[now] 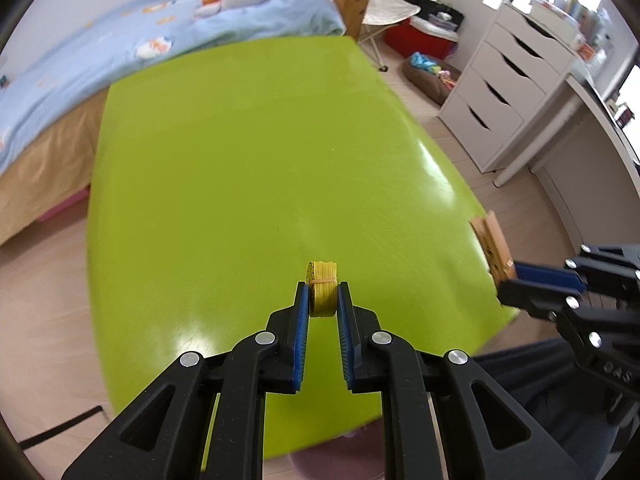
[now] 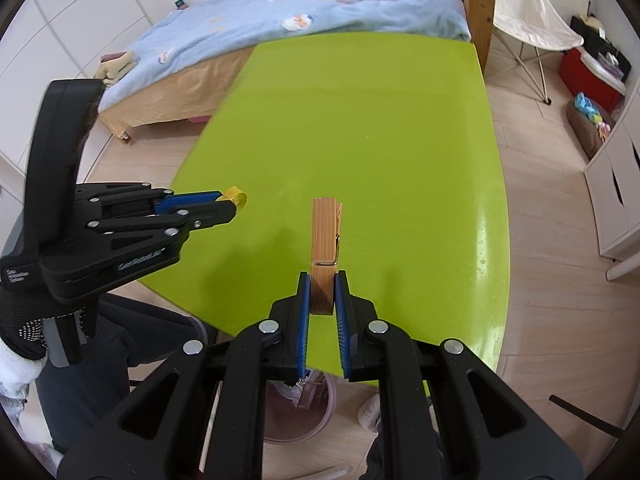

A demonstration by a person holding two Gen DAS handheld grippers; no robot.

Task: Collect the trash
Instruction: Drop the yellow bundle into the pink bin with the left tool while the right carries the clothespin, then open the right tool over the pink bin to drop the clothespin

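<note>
My left gripper (image 1: 323,294) is shut on a small yellow roll with a rubber band round it (image 1: 322,286), held above the green table (image 1: 260,152). The same roll (image 2: 236,197) pokes out of the left gripper (image 2: 228,206) at the left of the right wrist view. My right gripper (image 2: 322,286) is shut on a wooden clothespin (image 2: 325,244), which stands up from its pads over the table's near edge. In the left wrist view the clothespin (image 1: 493,246) and the right gripper (image 1: 516,280) show at the right edge. A pinkish bin (image 2: 304,408) sits on the floor below the table edge.
A bed with a blue cover (image 1: 120,52) lies behind the table. White drawers (image 1: 504,92) and a desk stand at the right. A folding chair (image 2: 528,24), a red box (image 2: 588,76) and a brown pet bed (image 2: 588,128) are on the wooden floor. A gloved hand (image 2: 24,332) holds the left gripper.
</note>
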